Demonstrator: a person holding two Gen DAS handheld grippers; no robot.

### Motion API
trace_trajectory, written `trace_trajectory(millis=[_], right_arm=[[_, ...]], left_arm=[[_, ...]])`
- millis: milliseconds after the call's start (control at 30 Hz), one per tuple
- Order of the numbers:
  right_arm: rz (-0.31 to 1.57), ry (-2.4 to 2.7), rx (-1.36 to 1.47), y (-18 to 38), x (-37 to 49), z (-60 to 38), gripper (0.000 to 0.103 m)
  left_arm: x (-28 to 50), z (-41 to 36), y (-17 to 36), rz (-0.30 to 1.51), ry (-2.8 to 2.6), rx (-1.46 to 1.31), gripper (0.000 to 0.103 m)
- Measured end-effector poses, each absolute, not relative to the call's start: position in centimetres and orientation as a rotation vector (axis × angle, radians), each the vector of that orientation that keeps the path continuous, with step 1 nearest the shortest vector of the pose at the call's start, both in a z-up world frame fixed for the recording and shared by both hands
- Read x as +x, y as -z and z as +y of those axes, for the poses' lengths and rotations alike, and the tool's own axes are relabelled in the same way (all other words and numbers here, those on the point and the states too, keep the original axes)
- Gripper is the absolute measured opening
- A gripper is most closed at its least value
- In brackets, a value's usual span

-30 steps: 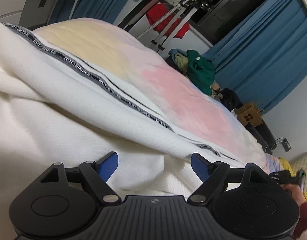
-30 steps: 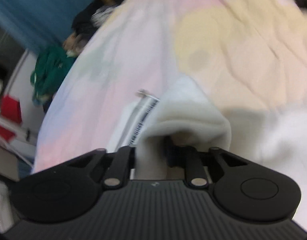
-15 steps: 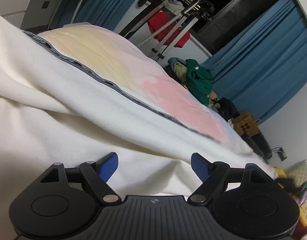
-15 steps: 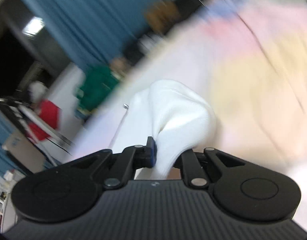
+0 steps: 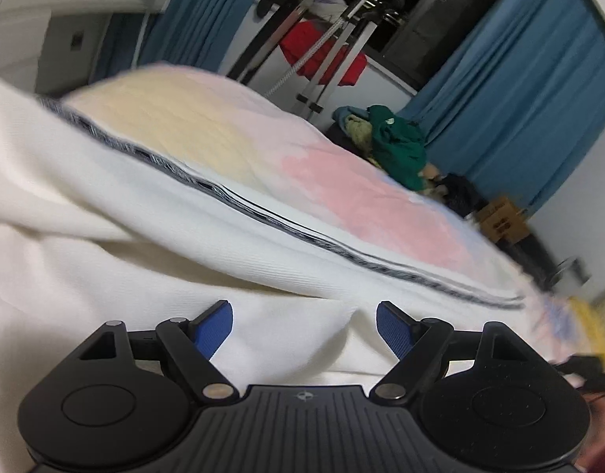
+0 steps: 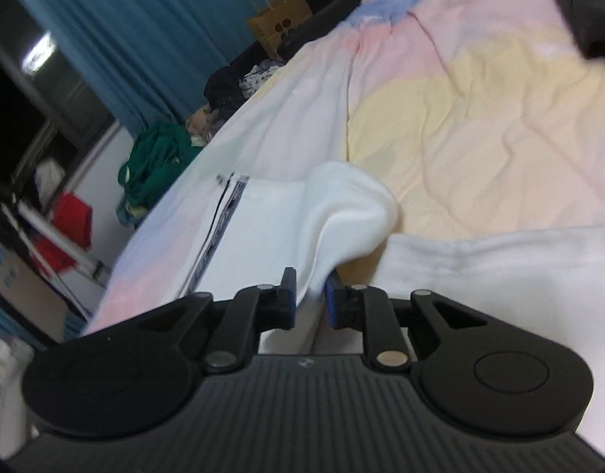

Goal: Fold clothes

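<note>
A bed covered by a pastel quilt (image 6: 479, 126) in soft patches of yellow, pink, pale blue and white fills most of both views, and everything else is placed around it. Beyond the far edge of the quilt hang long blue curtains (image 5: 539, 90), and beside them stands a metal drying rack (image 5: 342, 43) with a red cloth draped over it. At the quilt's far side sits a heap of clothes topped by a green garment (image 5: 399, 146), with a brown paper bag (image 6: 281, 21) further along that same edge. A white garment (image 5: 153, 236) of ribbed knit lies spread over the near part of the quilt, rumpled into broad folds, with a dark printed band (image 5: 263, 216) running along one long edge. The left gripper (image 5: 304, 331) hovers low over the near folds of the garment, its blue pads wide apart with cloth lying below and between them but not pinched. The right gripper (image 6: 310, 301) has a bunched fold of the same garment rising between its blue pads; the jaws have just been opening and now stand slightly apart, and it is not clear whether the pads press on the cloth. From there the fold arches up and rolls over onto the quilt's yellow patch.
</note>
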State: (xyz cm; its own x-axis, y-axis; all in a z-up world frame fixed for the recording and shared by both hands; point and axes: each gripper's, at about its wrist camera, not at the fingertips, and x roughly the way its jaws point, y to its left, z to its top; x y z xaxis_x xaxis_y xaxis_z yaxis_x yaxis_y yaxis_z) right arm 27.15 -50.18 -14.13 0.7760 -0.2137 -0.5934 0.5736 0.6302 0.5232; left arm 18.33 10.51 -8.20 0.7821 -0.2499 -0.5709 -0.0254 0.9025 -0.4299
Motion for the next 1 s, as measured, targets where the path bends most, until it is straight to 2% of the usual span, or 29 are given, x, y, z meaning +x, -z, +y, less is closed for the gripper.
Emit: trace_trajectory(millis=[333,467,600,667,767,1000], right_arm=[[0.557,0.25,0.488,8.2,19.7,-41.5,0.021],[0.57,0.163,0.421,7.6,17.3,-39.9,0.036],[0.556,0.13,0.402,6.7,16.0,-39.3,0.048],[0.551,0.122,0.418,6.6,15.8,-39.4,0.063],[0.55,0.142,0.425,7.0,15.9,-39.6,0.081],[0.582,0.119,0.473,8.0,16.4,-40.0,0.081]], left_arm=[[13.1,8.3,5.5,0.66,0.123,-0.22,0.082],[9.9,6.3,4.1,0.663,0.123,-0.081,0.083],[6.8,5.1,2.6,0.63,0.15,-0.043,0.095],[5.6,4.7,2.2,0.617,0.162,-0.032,0.103],[4.1,4.8,1.9,0.627,0.171,-0.035,0.103],[1.2,10.9,-0.5,0.723,0.123,-0.204,0.103]])
